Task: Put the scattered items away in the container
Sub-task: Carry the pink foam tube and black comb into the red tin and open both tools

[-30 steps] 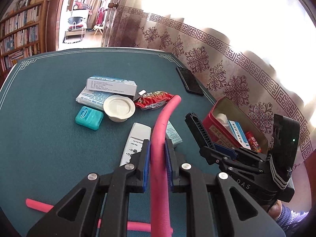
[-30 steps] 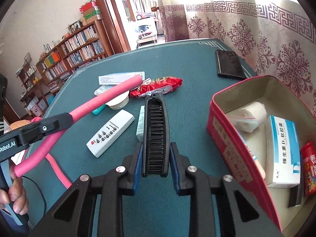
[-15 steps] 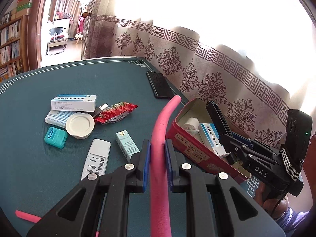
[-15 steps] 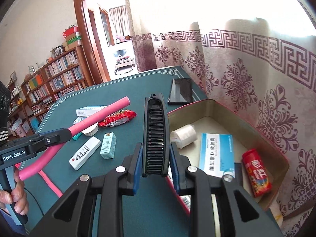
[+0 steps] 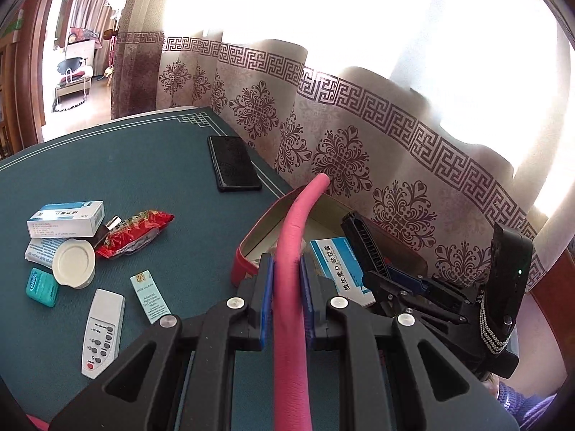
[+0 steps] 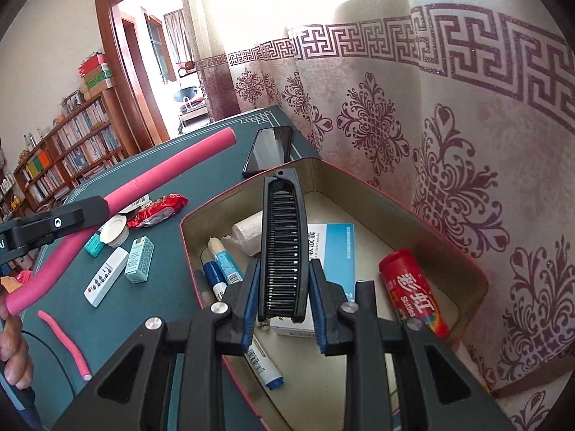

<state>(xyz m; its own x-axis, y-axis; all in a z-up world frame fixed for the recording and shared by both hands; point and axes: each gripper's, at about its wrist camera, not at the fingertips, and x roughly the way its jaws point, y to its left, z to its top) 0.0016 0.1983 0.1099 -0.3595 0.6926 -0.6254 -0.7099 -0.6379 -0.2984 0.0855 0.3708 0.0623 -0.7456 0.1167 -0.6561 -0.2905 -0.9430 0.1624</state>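
A green felt-topped table (image 5: 118, 165) with a pale border line stands against a patterned curtain (image 6: 449, 115); a bookshelf (image 6: 72, 143) and an open doorway lie beyond.

Nearest, the left gripper (image 5: 287, 301) is clamped on a long pink foam roller (image 5: 293, 287), whose free end reaches over the near rim of the red tin (image 6: 187, 222). The right gripper (image 6: 284, 298) pinches a black folding comb (image 6: 285, 251) lengthwise, held above the tin's open interior. The tin sits at the table's curtain-side edge and holds a blue-and-white medicine box (image 6: 334, 248), a red candy tube (image 6: 413, 291), a white gauze roll (image 6: 248, 233) and some tubes.

Left of the tin on the felt lie a white remote (image 5: 103, 327), a small teal carton (image 5: 150, 296) just beside it, a teal floss case (image 5: 42, 286), a white round lid (image 5: 73, 262), a red snack packet (image 5: 134, 231) and another medicine box (image 5: 66, 217). A second pink roller (image 6: 63, 341) lies near the table's near edge. Farthest, a black phone (image 5: 233, 163) lies by the curtain-side edge.
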